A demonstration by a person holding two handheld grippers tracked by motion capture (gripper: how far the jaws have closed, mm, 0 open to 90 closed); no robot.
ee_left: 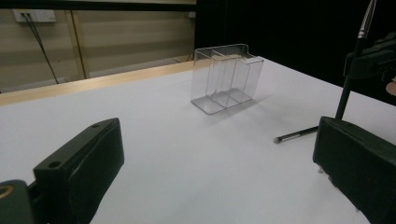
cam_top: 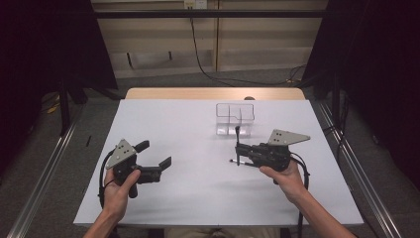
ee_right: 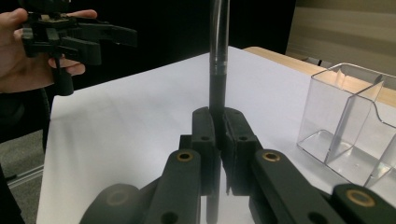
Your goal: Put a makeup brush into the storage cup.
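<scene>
Right gripper (cam_top: pixel 238 147) clenched on an upright black pen (ee_right: pixel 218 74), clear divided organizer (cam_top: pixel 235 119) just beyond, left gripper (cam_top: pixel 154 154) released, another pen (ee_left: pixel 296 135) on white counter (cam_top: pixel 198 188).

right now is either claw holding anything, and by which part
The right claw is shut on a dark pen, gripping its shaft partway along so that it stands upright. The left claw is open and holds nothing.

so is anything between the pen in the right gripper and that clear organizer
Nothing visible. The right gripper holds the pen upright, and only bare white table lies between it and the clear organizer. A second pen lies aside.
</scene>
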